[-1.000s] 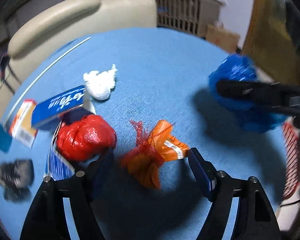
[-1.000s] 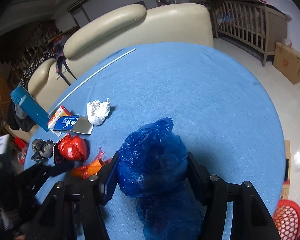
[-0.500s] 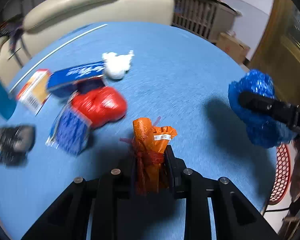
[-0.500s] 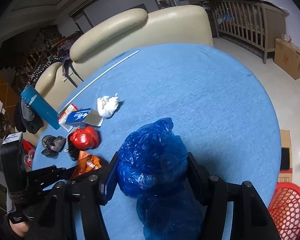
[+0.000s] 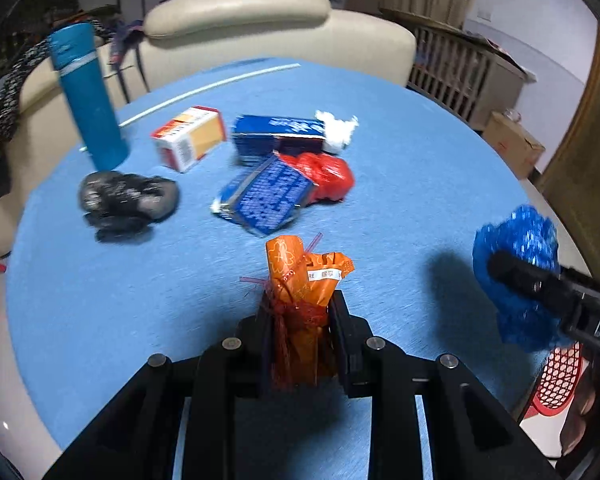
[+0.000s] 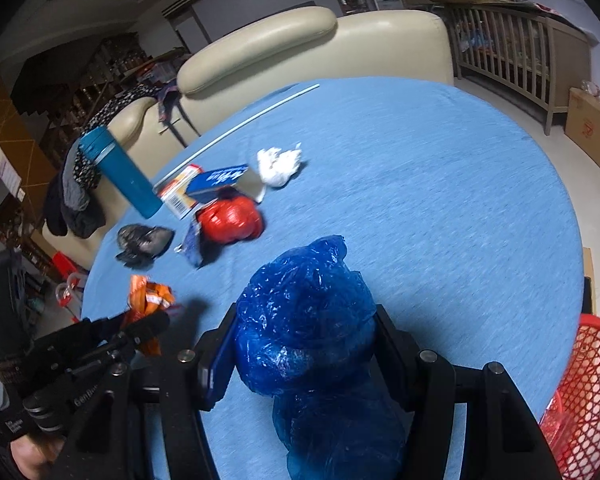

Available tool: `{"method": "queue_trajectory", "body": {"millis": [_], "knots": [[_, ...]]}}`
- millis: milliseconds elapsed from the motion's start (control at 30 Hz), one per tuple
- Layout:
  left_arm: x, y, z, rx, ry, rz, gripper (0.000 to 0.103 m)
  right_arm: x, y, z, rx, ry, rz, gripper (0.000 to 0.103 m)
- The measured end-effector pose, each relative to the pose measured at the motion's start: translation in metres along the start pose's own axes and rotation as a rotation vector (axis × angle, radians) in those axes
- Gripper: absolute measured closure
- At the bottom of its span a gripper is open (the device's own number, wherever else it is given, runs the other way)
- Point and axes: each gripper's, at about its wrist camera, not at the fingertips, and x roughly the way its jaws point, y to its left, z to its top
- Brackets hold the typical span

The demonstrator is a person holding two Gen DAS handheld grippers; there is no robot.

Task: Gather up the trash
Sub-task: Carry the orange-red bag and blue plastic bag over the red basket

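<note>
The orange wrapper (image 5: 300, 280), bunched with red netting around its middle, stands upright between the jaws of the left gripper (image 5: 300, 320), which are clamped tight on it and hold it above the near part of the round blue desk (image 5: 400, 168); in the right wrist view the same wrapper (image 6: 148, 300) shows at the left gripper's (image 6: 140, 328) tip, off the desk's (image 6: 440, 180) near-left edge. The blue bag (image 6: 304, 328), a crumpled plastic bundle, sits between the jaws of the right gripper (image 6: 304, 340), which stand partly apart and press on its two sides; more of the bag hangs below them. In the left wrist view that bag (image 5: 516, 248) and the right gripper (image 5: 540, 284) lie at the far right, clear of the desk's surface. Left on the desk, in a loose cluster toward its far-left side, are a red bag (image 5: 328, 176) touching a blue packet (image 5: 268, 196), a blue box (image 5: 278, 136) behind them, a white tissue wad (image 5: 338, 130) just beside that box, an orange-and-white carton (image 5: 190, 138), a dark crumpled bag (image 5: 128, 198) and a tall teal bottle (image 5: 88, 96) standing upright. A white straw (image 5: 212, 88) lies along the far edge. A red mesh basket (image 6: 584, 396) stands on the floor by the desk's near-right edge. A cream sofa (image 5: 260, 36) stands behind the desk.
</note>
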Motion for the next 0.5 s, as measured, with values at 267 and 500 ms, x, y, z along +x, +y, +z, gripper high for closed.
{"method": "queue_trajectory", "body": {"millis": [267,500], "knots": [[-0.021,0.017,-0.005,-0.044,-0.058,0.037,0.076,-0.017,0.019,-0.015,-0.026,-0.017,0.010,0.038],[-0.035,0.012,-0.009,-0.049,-0.093,0.042,0.076,-0.040,0.017,-0.023,-0.020,-0.053,0.007,0.038]]}}
